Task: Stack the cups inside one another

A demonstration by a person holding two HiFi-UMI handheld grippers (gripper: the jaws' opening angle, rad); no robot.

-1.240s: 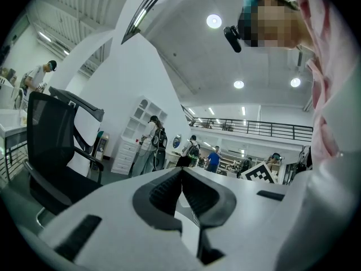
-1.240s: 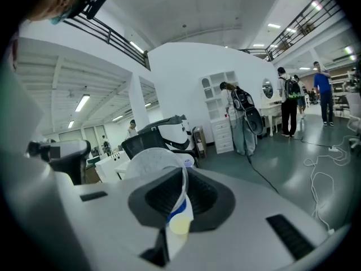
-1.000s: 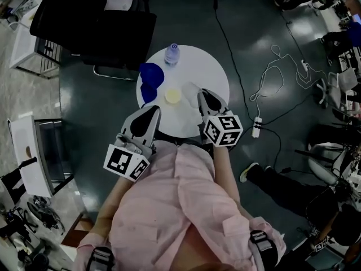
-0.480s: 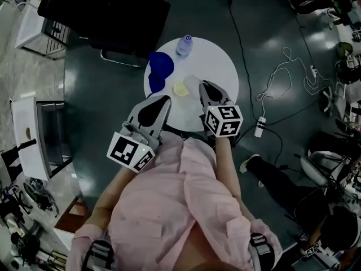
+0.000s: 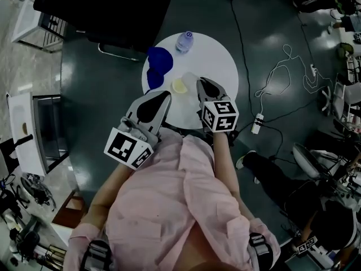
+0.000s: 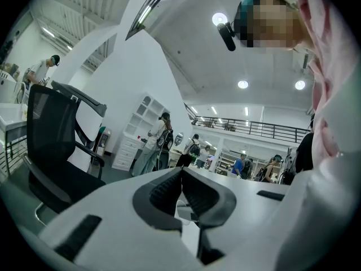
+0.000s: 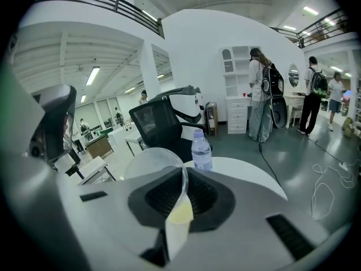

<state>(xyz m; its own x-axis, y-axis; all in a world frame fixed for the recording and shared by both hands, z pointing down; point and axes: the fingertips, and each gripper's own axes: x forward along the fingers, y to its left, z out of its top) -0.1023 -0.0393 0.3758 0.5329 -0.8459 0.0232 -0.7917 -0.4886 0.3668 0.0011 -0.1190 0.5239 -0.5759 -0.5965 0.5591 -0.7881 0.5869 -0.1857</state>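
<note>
Overhead on a round white table (image 5: pixel 220 61): right gripper (image 7: pixel 183 176) clamped on the wall of a clear cup (image 7: pixel 152 160), just above what may be a yellow cup (image 5: pixel 179 86), blue cups (image 5: pixel 159 58) and water bottle (image 5: pixel 185 41) beyond, left gripper (image 6: pixel 181 176) with jaws pressed together by the table's near edge.

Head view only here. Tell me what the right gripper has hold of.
Observer: The right gripper is shut on the wall of the clear cup, pinching it at the rim.
Operator: Now report the left gripper's jaws.
Observer: The left gripper is shut, with nothing between its jaws.
</note>
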